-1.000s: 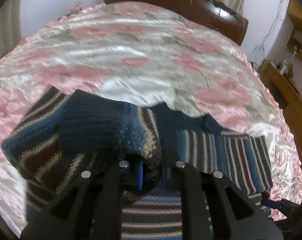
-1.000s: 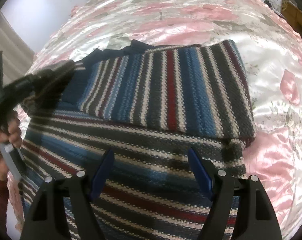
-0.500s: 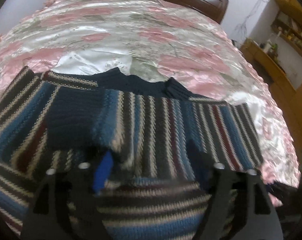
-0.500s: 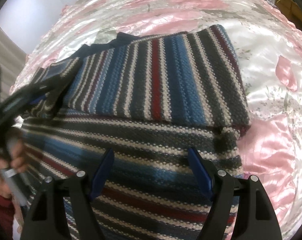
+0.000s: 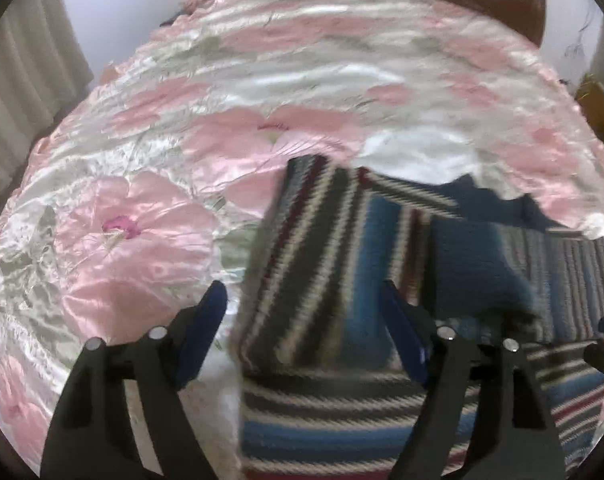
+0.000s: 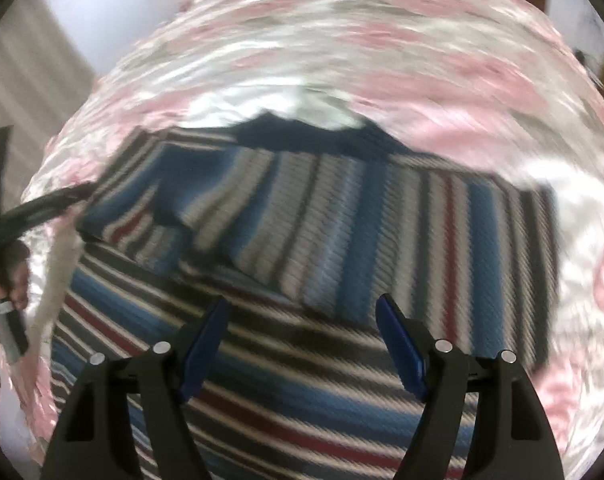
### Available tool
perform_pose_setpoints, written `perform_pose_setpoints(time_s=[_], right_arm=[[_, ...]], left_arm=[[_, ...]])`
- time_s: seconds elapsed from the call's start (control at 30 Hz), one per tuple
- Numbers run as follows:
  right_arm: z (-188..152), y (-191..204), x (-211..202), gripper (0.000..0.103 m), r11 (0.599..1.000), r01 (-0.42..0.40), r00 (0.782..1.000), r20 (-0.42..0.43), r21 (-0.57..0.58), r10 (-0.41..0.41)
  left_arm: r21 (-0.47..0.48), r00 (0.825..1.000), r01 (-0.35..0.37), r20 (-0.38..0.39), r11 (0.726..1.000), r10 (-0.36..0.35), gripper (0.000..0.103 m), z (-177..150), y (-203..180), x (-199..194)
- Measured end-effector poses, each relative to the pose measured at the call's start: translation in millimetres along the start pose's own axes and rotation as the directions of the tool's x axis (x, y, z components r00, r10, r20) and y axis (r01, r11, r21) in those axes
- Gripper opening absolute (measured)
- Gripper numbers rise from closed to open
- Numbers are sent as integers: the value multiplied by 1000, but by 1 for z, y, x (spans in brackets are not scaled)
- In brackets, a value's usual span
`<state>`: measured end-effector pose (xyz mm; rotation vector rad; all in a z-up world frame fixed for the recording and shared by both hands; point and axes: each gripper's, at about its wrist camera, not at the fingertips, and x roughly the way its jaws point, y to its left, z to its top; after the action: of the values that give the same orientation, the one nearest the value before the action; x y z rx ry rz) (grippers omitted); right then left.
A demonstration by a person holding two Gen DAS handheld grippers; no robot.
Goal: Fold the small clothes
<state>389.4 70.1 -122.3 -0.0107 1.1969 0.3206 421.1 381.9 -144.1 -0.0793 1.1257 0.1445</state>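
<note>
Left gripper [image 5: 302, 320] has let the sleeve go; a second ago it was clamped, now its jaws gape wide and empty over the striped knit sweater [image 5: 342, 264]. Both sleeves lie folded across the sweater on the pink floral bedspread [image 5: 142, 220]. Right gripper [image 6: 302, 330] hovers above it, jaws wide. No readable writing.

The left gripper [image 5: 302, 312] had its jaws spread wide with nothing between them. The right gripper [image 6: 302, 320] was likewise spread wide and held nothing. At the right view's left edge, a hand [image 6: 10, 280] gripped the left gripper's handle.
</note>
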Motion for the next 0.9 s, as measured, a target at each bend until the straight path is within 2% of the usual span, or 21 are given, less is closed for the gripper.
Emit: perform_pose_setpoints(time_s=[0.07, 0.2, 0.3, 0.4, 0.43, 0.47, 0.5, 0.57, 0.7, 0.73, 0.77, 0.83, 0.9], right_arm=[[12, 18, 7, 76, 999, -29, 999, -16, -26, 29], [32, 58, 26, 76, 993, -24, 999, -27, -113, 22], [39, 84, 44, 77, 980, 19, 999, -31, -198, -26], [44, 97, 63, 76, 966, 73, 996, -31, -246, -83], [45, 98, 68, 62, 964, 74, 996, -30, -256, -85], [45, 98, 73, 42, 961, 78, 995, -34, -265, -90], [45, 95, 78, 33, 960, 96, 993, -42, -264, -111], [44, 84, 78, 24, 973, 73, 996, -41, -221, -84], [37, 44, 55, 17, 997, -63, 998, 17, -36, 64], [30, 23, 45, 16, 990, -134, 990, 44, 48, 132], [23, 9, 40, 15, 980, -171, 984, 62, 100, 166], [5, -18, 30, 15, 966, -188, 980, 92, 178, 174], [-18, -45, 25, 21, 950, -194, 980, 99, 245, 175]], left_arm=[[-18, 999, -13, -39, 1000, 12, 75, 4, 5, 14], [-27, 994, 25, -105, 999, -27, 75, 3, 9, 38], [-50, 991, 32, -130, 998, -39, 75, -4, 14, 49], [-68, 991, 48, -124, 996, -56, 76, -8, 19, 52], [-70, 991, 48, -123, 996, -56, 76, -9, 18, 53], [-69, 991, 46, -122, 997, -54, 76, -10, 18, 53], [-66, 991, 46, -121, 997, -54, 76, -10, 18, 53], [-56, 992, 40, -118, 998, -46, 77, -11, 17, 54], [-68, 993, 42, -111, 997, -49, 76, -13, 18, 53], [-72, 993, 42, -109, 996, -50, 76, -14, 18, 52], [-74, 993, 41, -107, 996, -49, 76, -14, 17, 52], [-73, 994, 34, -101, 997, -41, 76, -16, 15, 52], [-71, 995, 29, -98, 997, -36, 76, -18, 13, 50]])
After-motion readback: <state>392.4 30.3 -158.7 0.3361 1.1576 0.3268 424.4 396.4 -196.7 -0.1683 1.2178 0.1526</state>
